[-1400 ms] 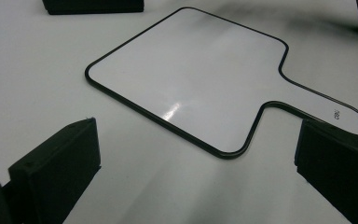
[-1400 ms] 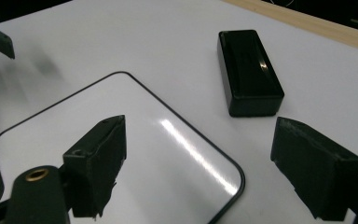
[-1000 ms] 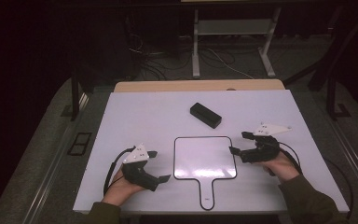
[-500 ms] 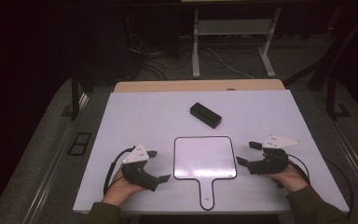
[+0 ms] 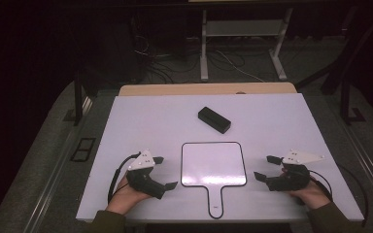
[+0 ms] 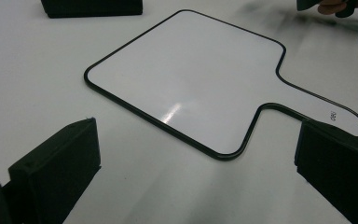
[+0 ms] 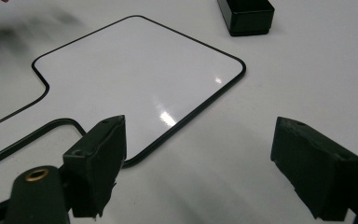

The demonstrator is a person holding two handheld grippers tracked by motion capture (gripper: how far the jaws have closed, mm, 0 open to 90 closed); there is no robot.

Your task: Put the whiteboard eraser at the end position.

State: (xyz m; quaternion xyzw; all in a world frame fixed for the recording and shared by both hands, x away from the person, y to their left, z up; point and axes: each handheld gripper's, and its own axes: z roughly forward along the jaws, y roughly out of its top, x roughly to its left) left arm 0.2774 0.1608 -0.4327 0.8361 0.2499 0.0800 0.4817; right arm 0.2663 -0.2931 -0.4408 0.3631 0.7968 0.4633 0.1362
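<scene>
White paddle-shaped board, black-edged, flat on desk; both grippers' jaws released, empty; high view adds black box

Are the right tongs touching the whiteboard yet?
Apart. The high view shows bare table between the right tongs and the whiteboard.

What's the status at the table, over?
Left claw open, empty, left of the paddle board. Right claw open, empty, at its right. Board flat, untouched. Black block beyond it, not in the way.
</scene>
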